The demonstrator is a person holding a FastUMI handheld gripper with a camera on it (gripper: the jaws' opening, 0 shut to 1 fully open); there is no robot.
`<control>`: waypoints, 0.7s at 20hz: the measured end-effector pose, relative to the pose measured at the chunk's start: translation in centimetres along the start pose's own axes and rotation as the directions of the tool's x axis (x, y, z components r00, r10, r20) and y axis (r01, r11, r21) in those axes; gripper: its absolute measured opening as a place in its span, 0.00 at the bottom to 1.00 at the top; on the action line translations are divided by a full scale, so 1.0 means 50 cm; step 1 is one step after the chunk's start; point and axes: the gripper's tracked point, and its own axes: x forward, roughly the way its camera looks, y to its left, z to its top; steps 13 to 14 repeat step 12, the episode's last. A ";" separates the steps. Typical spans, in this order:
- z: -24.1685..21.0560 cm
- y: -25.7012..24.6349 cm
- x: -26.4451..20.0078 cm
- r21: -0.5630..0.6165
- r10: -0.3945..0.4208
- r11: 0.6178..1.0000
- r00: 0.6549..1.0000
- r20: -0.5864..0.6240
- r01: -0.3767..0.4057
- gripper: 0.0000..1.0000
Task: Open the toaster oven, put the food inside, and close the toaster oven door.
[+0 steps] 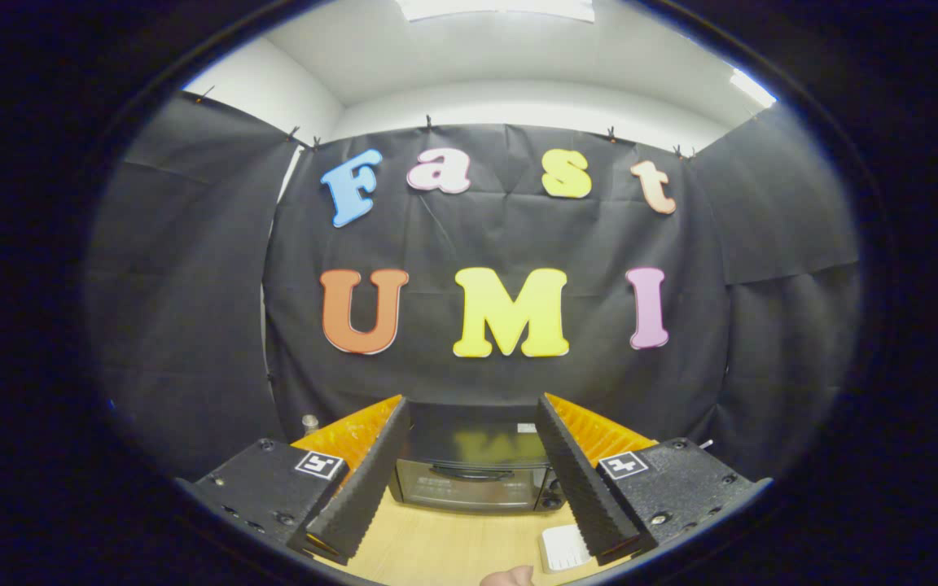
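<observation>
1. In the gripper view, the gripper is seen with its two fingers spread wide apart; nothing is held between them and nothing is touched by them.
2. The toaster oven is seen beyond the fingers, framed in the gap between them, standing on the table against the booth's wall.
3. The oven's front is turned straight toward the gripper, and its long axis is laid crosswise, from one finger to the other.
4. The glass door is seen upright and shut, with a dark curved handle running along its upper part.
5. Round knobs are seen at the oven's right end, partly hidden behind the right finger.
6. A small white flat object is seen on the table just beside the right finger, nearer than the oven; what it is cannot be told.
7. A rounded pinkish thing is seen at the table's near edge, between the fingers; whether it is the food cannot be told.
8. The table is of pale wood grain.
9. The booth is closed in by black cloth on three sides; above it, white walls and a white ceiling with bright light panels are seen.
10. A small metallic cylinder is seen beyond the left finger, by the cloth.
</observation>
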 end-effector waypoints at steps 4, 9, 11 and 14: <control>0.037 0.015 -0.074 -0.030 0.049 0.998 0.997 0.053 -0.048 0.99; 0.072 -0.002 -0.093 -0.051 0.027 0.998 0.995 0.093 -0.022 0.99; 0.060 -0.017 -0.109 -0.026 0.014 1.000 0.996 0.093 -0.012 0.99; 0.044 -0.028 -0.116 -0.007 0.008 1.000 0.996 0.094 -0.007 0.99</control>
